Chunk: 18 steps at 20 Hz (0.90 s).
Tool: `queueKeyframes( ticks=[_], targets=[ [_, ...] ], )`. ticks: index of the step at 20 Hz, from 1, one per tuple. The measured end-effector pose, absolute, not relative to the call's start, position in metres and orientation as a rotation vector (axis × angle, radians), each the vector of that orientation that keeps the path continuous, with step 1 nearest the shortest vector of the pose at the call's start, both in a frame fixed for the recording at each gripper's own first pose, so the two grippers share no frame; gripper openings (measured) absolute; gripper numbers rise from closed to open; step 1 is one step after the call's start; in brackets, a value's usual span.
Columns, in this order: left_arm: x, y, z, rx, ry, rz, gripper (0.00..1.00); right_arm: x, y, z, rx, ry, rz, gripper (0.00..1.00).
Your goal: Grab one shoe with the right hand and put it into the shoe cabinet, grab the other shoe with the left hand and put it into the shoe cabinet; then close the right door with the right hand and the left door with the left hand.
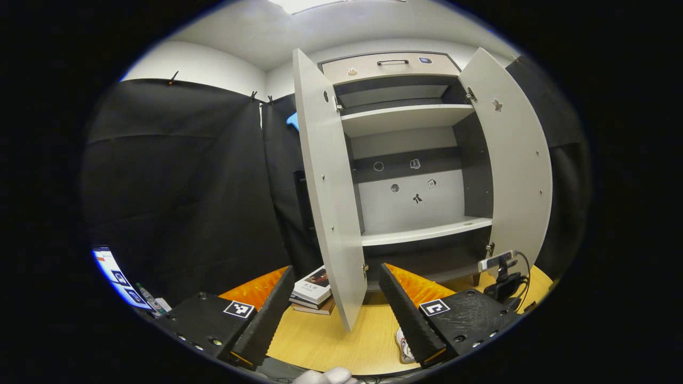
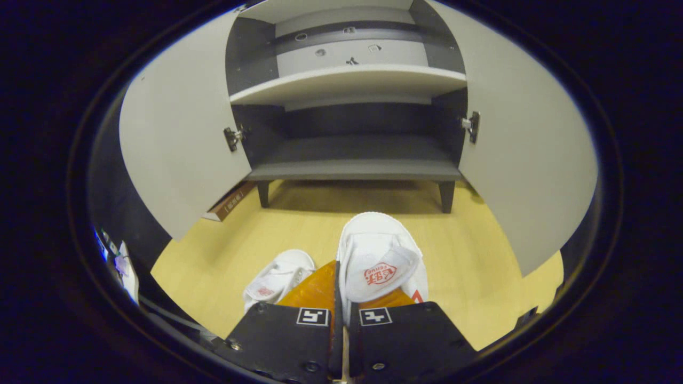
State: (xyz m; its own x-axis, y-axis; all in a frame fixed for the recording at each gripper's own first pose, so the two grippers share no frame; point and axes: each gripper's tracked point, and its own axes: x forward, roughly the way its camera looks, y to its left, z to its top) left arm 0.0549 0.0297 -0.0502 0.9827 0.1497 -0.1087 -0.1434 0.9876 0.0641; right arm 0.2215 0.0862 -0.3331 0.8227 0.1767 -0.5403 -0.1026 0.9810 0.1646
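Right gripper [image 2: 341, 298] fingers pinched nearly together on the heel edge of one white shoe [image 2: 380, 261], toe aimed at the cabinet's bottom shelf [image 2: 355, 169], likely for loading. Other shoe [image 2: 278, 277] lies just beside it on the floor [image 2: 480, 266]. Left gripper [image 1: 333, 309] fingers wide, holding nothing, before both open doors [image 1: 328, 202].

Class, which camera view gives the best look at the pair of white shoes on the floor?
The right gripper view: both white shoes lie in full sight before the open shoe cabinet. The left gripper view catches just an edge of one shoe beside a finger.
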Motion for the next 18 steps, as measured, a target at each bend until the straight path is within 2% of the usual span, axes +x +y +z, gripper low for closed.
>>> queueKeyframes(
  ticks=[5, 9, 18],
  targets=[
    [0.054, 0.026, -0.045, 0.053, 0.098, 0.145, 0.96, 0.243, 0.082, -0.225, 0.106, 0.410, 0.159, 0.05],
    [0.051, 0.026, -0.042, 0.044, 0.087, 0.152, 0.96, 0.280, 0.077, -0.154, 0.125, 0.320, 0.158, 0.08],
    [0.049, 0.030, -0.046, 0.047, 0.097, 0.238, 0.96, 0.413, 0.063, -0.050, 0.079, 0.180, 0.120, 0.08]
  ],
)
